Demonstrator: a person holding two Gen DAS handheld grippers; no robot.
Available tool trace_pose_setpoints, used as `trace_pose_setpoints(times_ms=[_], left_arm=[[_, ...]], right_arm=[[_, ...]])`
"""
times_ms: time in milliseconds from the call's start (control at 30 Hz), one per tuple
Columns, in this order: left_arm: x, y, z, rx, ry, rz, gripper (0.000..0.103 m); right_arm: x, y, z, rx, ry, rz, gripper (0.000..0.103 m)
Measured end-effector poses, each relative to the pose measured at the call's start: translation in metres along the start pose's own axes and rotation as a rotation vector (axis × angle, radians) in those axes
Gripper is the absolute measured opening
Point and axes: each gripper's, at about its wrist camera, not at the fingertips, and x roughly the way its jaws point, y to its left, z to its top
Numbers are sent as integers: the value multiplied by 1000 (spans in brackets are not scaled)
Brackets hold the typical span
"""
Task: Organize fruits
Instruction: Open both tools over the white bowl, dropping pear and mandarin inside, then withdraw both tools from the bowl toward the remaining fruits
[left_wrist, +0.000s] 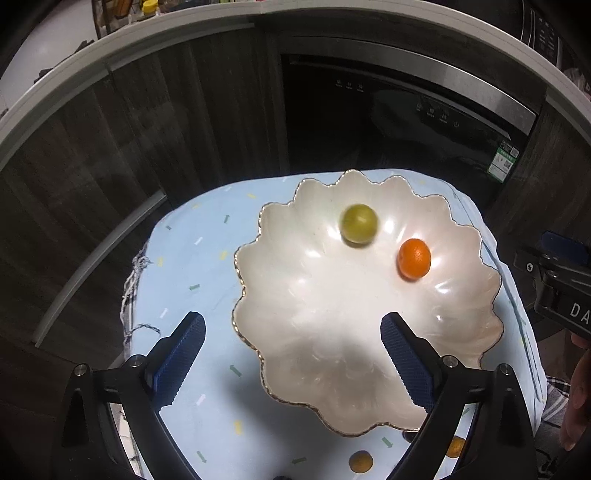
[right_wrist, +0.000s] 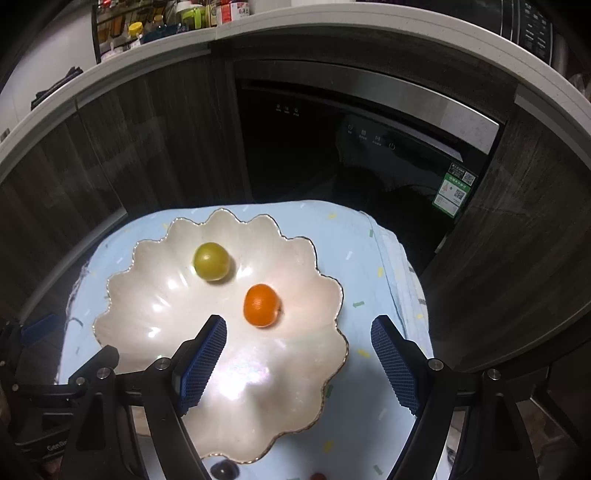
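Status: two fruits lie in the pearly white scallop-edged dish on the light blue patterned cloth: a round yellow-green fruit toward the far rim and a small orange citrus nearer the centre, apart from each other. My left gripper and right gripper both stand spread wide, released, nothing between the pads. Remaining, as I judge it: small orange fruits and a dark fruit on the cloth at the near rim. Both dish fruits are near-spherical; no usable long axis.
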Motion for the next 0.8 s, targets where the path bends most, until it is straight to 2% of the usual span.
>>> trace_pose_setpoints(times_ms=[300, 633, 800], left_arm=[[-24, -7, -5, 6, -15, -9, 97], [-50, -20, -23, 40, -44, -15, 97], [-63, -23, -33, 27, -52, 4, 97]], right_arm=[[-17, -12, -3, 17, -15, -9, 82], [-43, -29, -22, 41, -20, -22, 82], [-56, -34, -32, 44, -30, -16, 82]])
